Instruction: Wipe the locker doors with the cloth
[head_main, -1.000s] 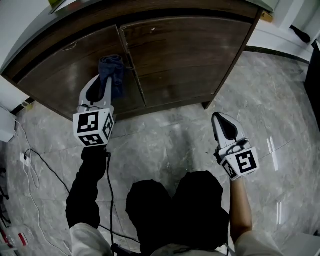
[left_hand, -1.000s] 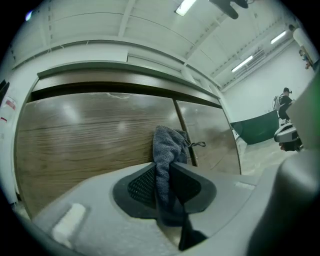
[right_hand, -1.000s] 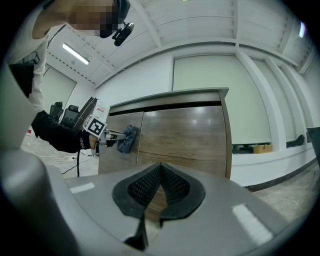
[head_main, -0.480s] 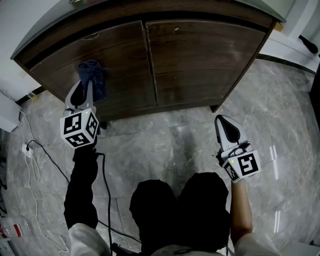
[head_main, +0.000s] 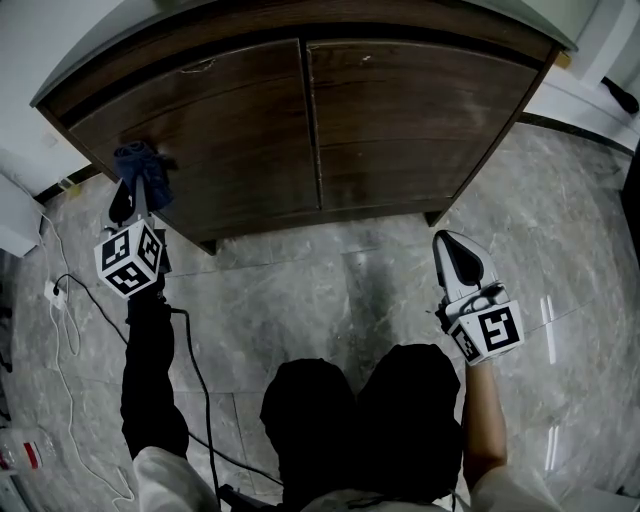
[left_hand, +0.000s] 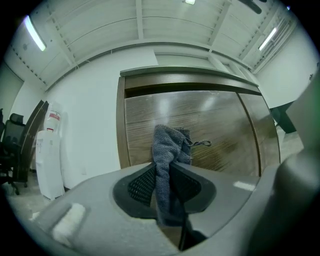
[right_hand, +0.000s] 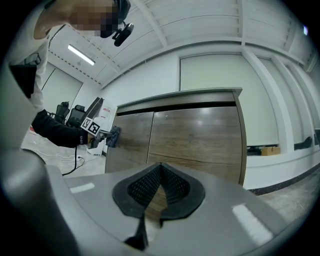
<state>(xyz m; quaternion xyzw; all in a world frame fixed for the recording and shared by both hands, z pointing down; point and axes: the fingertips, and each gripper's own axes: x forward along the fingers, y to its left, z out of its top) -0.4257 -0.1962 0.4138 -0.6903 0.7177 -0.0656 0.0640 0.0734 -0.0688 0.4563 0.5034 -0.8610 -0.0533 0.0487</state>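
Since the earlier frame, the left gripper (head_main: 133, 200) stands further left, its jaws pinching the cloth (head_main: 141, 160) at the left door's (head_main: 230, 130) outer edge, upper left; overlap strokes with firm contact, while the right gripper (head_main: 452, 248) idles, jaws pressed together.

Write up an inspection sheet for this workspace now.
Surface: grey marbled floor tiles.
Job's things: blue-grey cloth at the outer edge of the left locker door; right locker door closed.
Clutter: small item at the floor's left edge, too small to tell.
Grippers: left gripper shut on cloth; right gripper shut, empty, back from the locker.
Cables: black cable from left gripper; white cable on floor.
Surroundings: white wall, white appliance, office chair.
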